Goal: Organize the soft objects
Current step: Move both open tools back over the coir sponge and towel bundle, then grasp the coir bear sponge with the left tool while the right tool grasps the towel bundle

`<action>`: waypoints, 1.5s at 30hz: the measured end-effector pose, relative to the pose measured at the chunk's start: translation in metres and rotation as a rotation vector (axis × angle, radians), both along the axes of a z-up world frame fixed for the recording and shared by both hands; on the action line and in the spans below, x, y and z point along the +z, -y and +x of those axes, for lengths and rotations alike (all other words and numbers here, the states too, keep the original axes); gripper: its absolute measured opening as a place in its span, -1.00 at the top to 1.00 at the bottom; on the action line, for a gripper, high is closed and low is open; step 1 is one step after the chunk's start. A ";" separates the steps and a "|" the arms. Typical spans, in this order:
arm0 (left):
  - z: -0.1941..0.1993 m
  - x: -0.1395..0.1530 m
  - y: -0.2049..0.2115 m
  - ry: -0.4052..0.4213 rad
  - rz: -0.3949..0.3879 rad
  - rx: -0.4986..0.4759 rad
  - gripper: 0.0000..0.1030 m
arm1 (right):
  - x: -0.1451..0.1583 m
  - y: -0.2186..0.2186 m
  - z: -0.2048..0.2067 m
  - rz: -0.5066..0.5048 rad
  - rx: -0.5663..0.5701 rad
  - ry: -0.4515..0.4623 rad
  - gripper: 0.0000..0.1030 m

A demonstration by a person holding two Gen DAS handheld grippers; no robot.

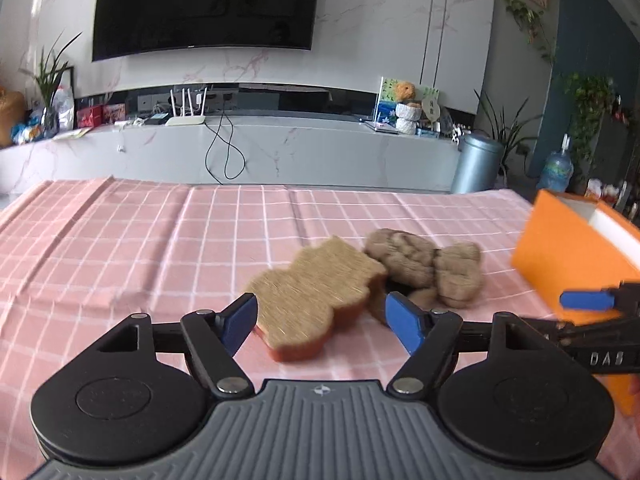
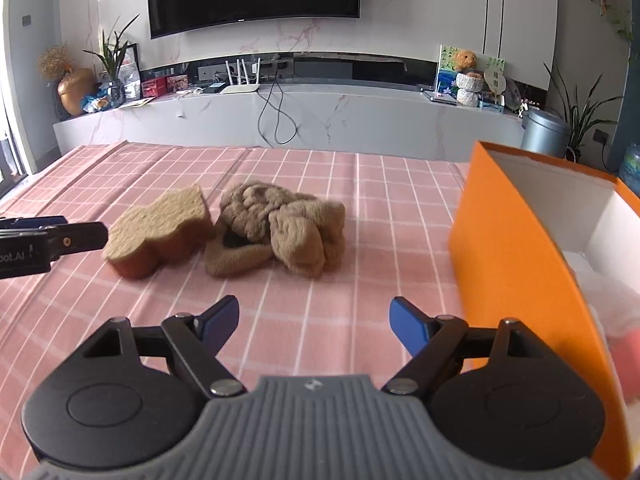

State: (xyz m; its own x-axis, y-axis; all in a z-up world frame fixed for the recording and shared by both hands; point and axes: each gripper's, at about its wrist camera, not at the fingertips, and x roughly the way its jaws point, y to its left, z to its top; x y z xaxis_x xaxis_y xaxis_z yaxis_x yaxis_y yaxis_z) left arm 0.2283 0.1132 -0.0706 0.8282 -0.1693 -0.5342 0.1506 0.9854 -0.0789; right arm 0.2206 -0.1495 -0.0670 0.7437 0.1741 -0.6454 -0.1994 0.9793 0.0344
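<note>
A tan wavy-edged sponge (image 1: 316, 292) with an orange underside lies on the pink checked cloth (image 1: 140, 240). My left gripper (image 1: 322, 320) is open, its blue pads either side of the sponge's near end without gripping it. A crumpled brown plush cloth (image 1: 424, 266) lies just behind the sponge. In the right wrist view the sponge (image 2: 160, 228) and plush cloth (image 2: 280, 226) lie ahead; my right gripper (image 2: 314, 322) is open and empty above the cloth (image 2: 320, 320). An open orange box (image 2: 520, 248) with a white inside stands at the right.
The left gripper's tip (image 2: 80, 238) enters the right wrist view from the left. The right gripper's tip (image 1: 586, 300) shows against the orange box (image 1: 568, 248). Behind the table are a marble TV console (image 1: 280, 148) and a grey bin (image 1: 476, 164).
</note>
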 end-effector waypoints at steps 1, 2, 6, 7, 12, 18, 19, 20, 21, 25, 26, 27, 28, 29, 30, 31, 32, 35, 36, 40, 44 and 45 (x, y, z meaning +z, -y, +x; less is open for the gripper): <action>0.007 -0.003 -0.002 -0.004 0.014 -0.013 -0.69 | -0.002 -0.005 0.007 -0.006 -0.005 0.003 -0.58; 0.015 -0.006 -0.004 -0.014 0.026 -0.025 -0.69 | -0.002 -0.010 0.016 -0.014 -0.008 0.008 -0.58; 0.037 -0.019 -0.013 -0.059 0.028 -0.053 -0.69 | -0.009 -0.028 0.045 -0.051 -0.004 0.035 -0.58; 0.040 -0.021 -0.014 -0.062 0.032 -0.057 -0.69 | -0.010 -0.031 0.051 -0.050 -0.004 0.040 -0.58; 0.048 -0.033 -0.017 -0.080 0.035 -0.057 -0.78 | -0.021 -0.040 0.080 -0.035 -0.023 0.037 -0.41; 0.057 -0.037 -0.020 -0.104 -0.020 -0.061 -0.83 | -0.037 -0.043 0.100 -0.044 -0.012 0.004 0.22; 0.057 -0.038 -0.021 -0.110 -0.036 -0.054 -0.81 | -0.038 -0.043 0.100 -0.048 -0.011 0.002 0.31; 0.057 -0.038 -0.021 -0.116 -0.053 -0.055 -0.70 | -0.038 -0.044 0.099 -0.045 -0.007 0.002 0.49; 0.055 -0.037 -0.020 -0.115 -0.057 -0.049 -0.67 | -0.039 -0.044 0.097 -0.039 -0.004 0.000 0.50; 0.045 -0.031 -0.010 -0.125 -0.028 -0.024 -0.64 | -0.037 -0.046 0.087 -0.042 0.017 -0.004 0.61; 0.041 -0.029 -0.009 -0.141 -0.041 -0.010 -0.64 | -0.035 -0.046 0.084 -0.038 0.022 -0.006 0.62; 0.038 -0.027 -0.007 -0.157 -0.052 0.009 -0.64 | -0.034 -0.046 0.080 -0.033 0.027 -0.008 0.63; 0.032 -0.026 -0.006 -0.175 -0.062 0.032 -0.64 | -0.032 -0.046 0.077 -0.029 0.031 -0.010 0.64; 0.026 -0.023 -0.005 -0.182 -0.076 0.052 -0.64 | -0.030 -0.046 0.073 -0.025 0.033 -0.011 0.65; 0.018 -0.020 -0.004 -0.186 -0.092 0.072 -0.63 | -0.028 -0.046 0.069 -0.022 0.035 -0.013 0.65; 0.011 -0.017 -0.003 -0.192 -0.107 0.093 -0.63 | -0.025 -0.045 0.064 -0.017 0.037 -0.018 0.65; 0.002 -0.014 -0.002 -0.197 -0.125 0.115 -0.63 | -0.022 -0.044 0.059 -0.012 0.038 -0.024 0.65; -0.024 -0.006 0.006 -0.207 -0.146 0.170 -0.63 | -0.015 -0.039 0.037 -0.015 0.026 -0.039 0.66; -0.032 -0.005 0.008 -0.207 -0.151 0.182 -0.63 | -0.013 -0.037 0.029 -0.018 0.018 -0.040 0.66; -0.068 0.000 0.019 -0.219 -0.143 0.207 -0.63 | -0.008 -0.028 -0.010 -0.026 0.015 -0.056 0.66; -0.100 0.002 0.030 -0.212 -0.099 0.244 -0.63 | -0.005 -0.017 -0.051 -0.054 0.016 -0.065 0.66; -0.106 0.001 0.030 -0.215 -0.098 0.257 -0.63 | -0.006 -0.014 -0.060 -0.057 0.013 -0.071 0.66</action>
